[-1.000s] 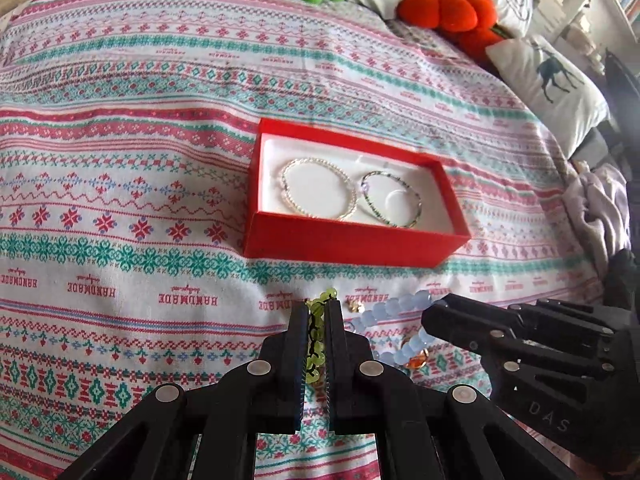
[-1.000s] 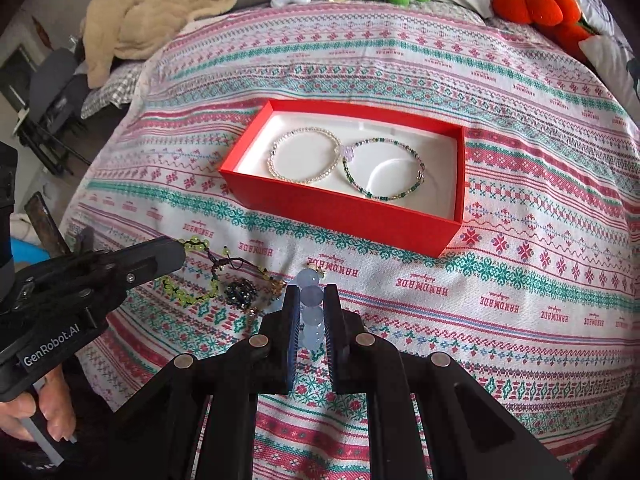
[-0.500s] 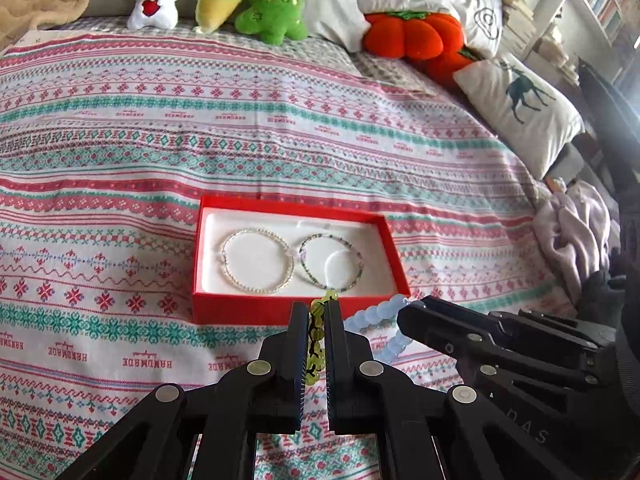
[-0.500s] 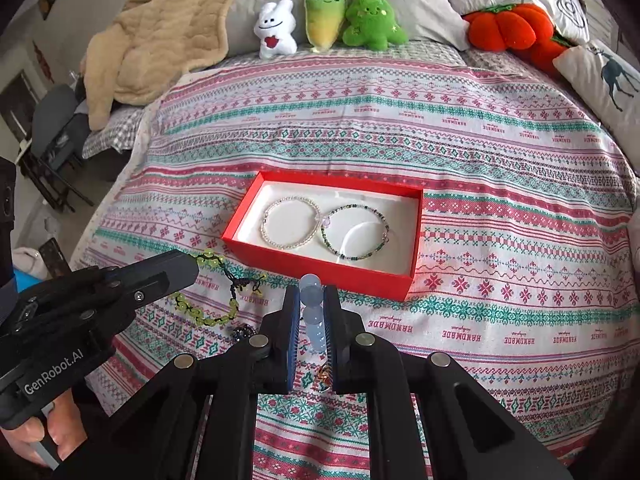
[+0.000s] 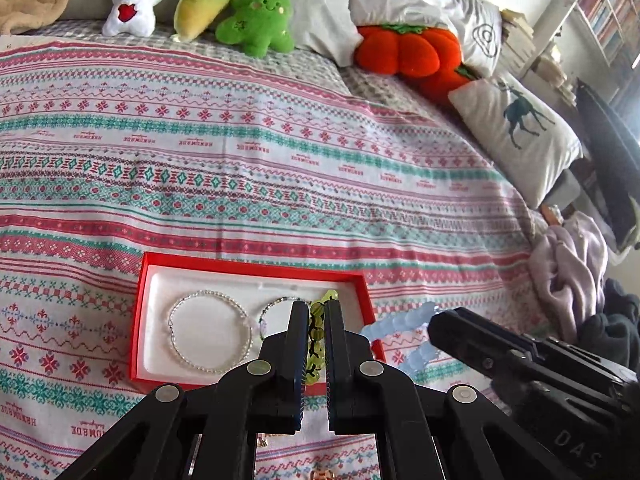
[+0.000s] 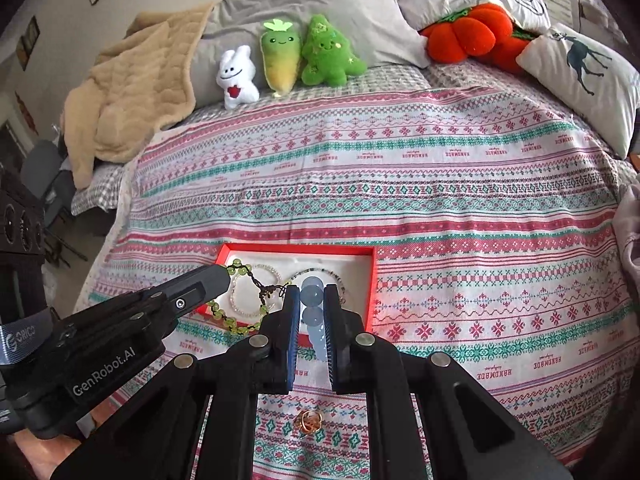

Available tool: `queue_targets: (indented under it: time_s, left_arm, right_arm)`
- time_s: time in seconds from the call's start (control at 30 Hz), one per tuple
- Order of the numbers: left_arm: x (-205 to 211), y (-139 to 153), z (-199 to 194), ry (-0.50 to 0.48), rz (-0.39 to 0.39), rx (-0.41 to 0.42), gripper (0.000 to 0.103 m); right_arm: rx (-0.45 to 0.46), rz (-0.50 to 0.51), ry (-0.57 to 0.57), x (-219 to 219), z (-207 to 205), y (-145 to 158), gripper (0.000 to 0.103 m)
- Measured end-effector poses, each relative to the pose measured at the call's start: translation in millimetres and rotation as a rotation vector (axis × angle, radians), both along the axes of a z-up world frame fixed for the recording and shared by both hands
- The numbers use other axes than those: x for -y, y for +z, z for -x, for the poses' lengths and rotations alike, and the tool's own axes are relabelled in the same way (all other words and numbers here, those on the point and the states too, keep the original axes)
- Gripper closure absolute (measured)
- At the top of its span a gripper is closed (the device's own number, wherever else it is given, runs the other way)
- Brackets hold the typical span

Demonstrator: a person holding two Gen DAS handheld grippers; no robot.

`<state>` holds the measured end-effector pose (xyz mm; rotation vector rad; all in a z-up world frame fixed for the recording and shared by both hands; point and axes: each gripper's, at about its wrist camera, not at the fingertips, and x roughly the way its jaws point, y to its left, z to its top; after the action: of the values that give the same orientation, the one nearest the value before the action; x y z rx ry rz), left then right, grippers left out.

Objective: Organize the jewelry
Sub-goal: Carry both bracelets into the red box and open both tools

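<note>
Both bracelets hang over the red box: the left gripper pinches the green bead bracelet, the right gripper clamps the pale blue bead bracelet, each carried clear of the bedspread for a drop inside.

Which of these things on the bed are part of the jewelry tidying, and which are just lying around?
Part of the job:
- red box
- pearl bracelet and dark beaded bracelet inside it
- green bead bracelet, held by the left gripper
- pale blue bead bracelet, held by the right gripper
- small gold piece on the bedspread

Just lying about:
- plush toys
- pumpkin cushion
- deer pillow
- tan blanket
</note>
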<state>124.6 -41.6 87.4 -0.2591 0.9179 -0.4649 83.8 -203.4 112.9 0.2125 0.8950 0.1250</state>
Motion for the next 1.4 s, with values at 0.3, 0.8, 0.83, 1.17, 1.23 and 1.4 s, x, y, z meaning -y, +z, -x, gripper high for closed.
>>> queue_targets:
  time_s: [0.3,0.8,0.83,1.17,1.23,1.4]
  left_arm:
    - [-14.3,-43.5,-24.1,0.097,-0.132,-0.044,0.101]
    - [-23.8,-64.8,-34.5,0.132,-0.212,-0.074,0.100]
    - [-24.7,-64.9,-34.3,0.132,-0.213,-0.074,0.100]
    - [-20.4,-62.0,-37.5,0.120,-0.229,-0.039,0.100]
    - [-18.1,-62.3,-38.5,0.117,-0.237,-0.040,0.093]
    - [-16.8,-58.5,-36.7,0.127,-0.254,-0.029,0.062]
  right_arm:
    - [-0.001,0.009,-0.007,2.6,-12.0,-6.0,0.091]
    - [-0.100,0.059,0.081,-38.4,-42.2,-45.9,0.091]
    - [-0.108,0.063,0.070,-33.9,-43.0,-48.7,0.091]
    - [-0.128,0.079,0.035,-16.7,-49.6,-60.0,0.090]
    - [-0.128,0.082,0.031,-15.1,-51.4,-62.0,0.090]
    - [-0.127,0.061,0.008,-6.6,-54.1,-62.4,0.089]
